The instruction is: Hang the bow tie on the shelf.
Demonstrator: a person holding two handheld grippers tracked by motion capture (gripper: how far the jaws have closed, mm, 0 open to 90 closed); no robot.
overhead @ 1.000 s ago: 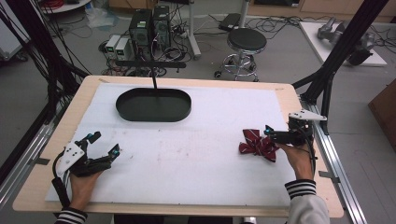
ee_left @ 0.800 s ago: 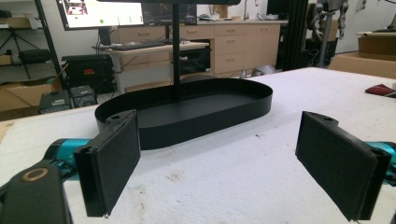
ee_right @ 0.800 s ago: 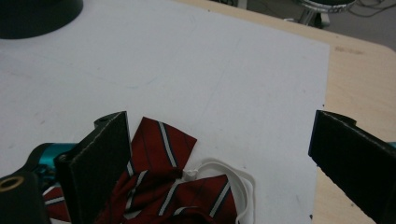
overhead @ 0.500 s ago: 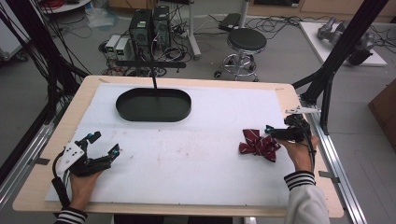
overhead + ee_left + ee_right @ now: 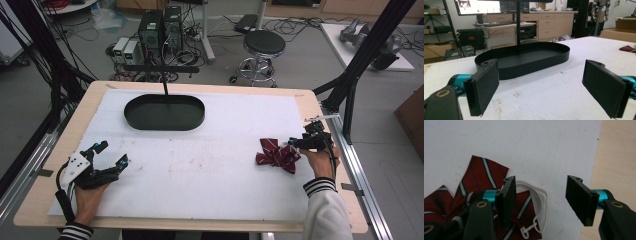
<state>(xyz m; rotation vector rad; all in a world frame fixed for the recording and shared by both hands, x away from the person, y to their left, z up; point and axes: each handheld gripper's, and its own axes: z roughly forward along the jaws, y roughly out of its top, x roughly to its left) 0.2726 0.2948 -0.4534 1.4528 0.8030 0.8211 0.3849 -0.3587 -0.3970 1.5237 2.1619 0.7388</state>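
Note:
A dark red striped bow tie [image 5: 274, 154] lies crumpled on the white mat at the right. In the right gripper view the bow tie [image 5: 482, 175] has a white elastic loop [image 5: 542, 198] trailing from it. My right gripper [image 5: 295, 144] hovers at the tie's right edge, open [image 5: 541, 180]: one jaw is over the fabric, the other over bare mat near the wooden border. My left gripper [image 5: 112, 153] rests open and empty at the front left; in its own view [image 5: 541, 68] it faces the black oval tray [image 5: 524, 60].
The black oval tray [image 5: 165, 112] sits at the back centre of the mat with a thin black post rising from it. The white mat [image 5: 210, 165] covers most of the wooden table [image 5: 320, 107]. The bow tie [image 5: 627, 48] shows far off to the right in the left gripper view.
The right hand has shifted very slightly beside the bow tie. The tie, the tray and the left gripper stay where they were.

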